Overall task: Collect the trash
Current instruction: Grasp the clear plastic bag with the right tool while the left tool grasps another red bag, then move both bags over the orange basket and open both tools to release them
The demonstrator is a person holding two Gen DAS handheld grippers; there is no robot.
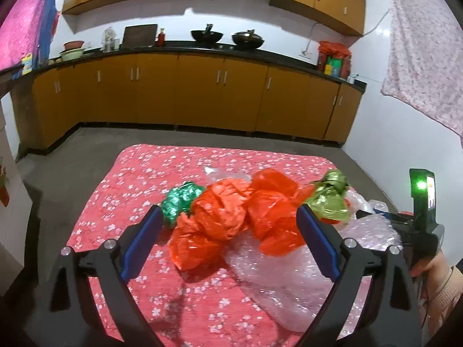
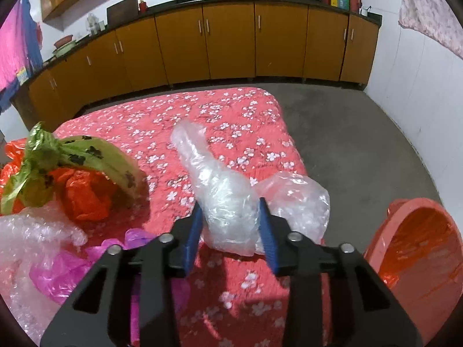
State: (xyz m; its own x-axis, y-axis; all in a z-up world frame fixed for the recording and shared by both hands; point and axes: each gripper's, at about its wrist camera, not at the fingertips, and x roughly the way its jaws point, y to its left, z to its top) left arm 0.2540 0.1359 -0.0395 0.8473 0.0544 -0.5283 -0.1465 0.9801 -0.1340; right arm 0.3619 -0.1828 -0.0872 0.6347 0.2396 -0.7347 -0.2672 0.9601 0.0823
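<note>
My left gripper (image 1: 231, 225) is open above the table, its blue pads either side of a crumpled orange plastic bag (image 1: 231, 217). A dark green wrapper (image 1: 179, 196) lies left of the bag, a yellow-green wrapper (image 1: 330, 196) right of it, and bubble wrap (image 1: 283, 283) in front. My right gripper (image 2: 230, 222) is shut on a clear plastic bag (image 2: 220, 190) over the table's right part. The yellow-green wrapper (image 2: 58, 159), an orange bag (image 2: 84, 193), bubble wrap (image 2: 31, 231) and a pink bag (image 2: 58, 271) lie to its left.
The table has a red floral cloth (image 1: 139, 179). An orange bin lined with an orange bag (image 2: 419, 248) stands on the floor at the table's right. Orange kitchen cabinets (image 1: 202, 92) line the far wall. The right gripper's handle (image 1: 422, 217) shows at the right.
</note>
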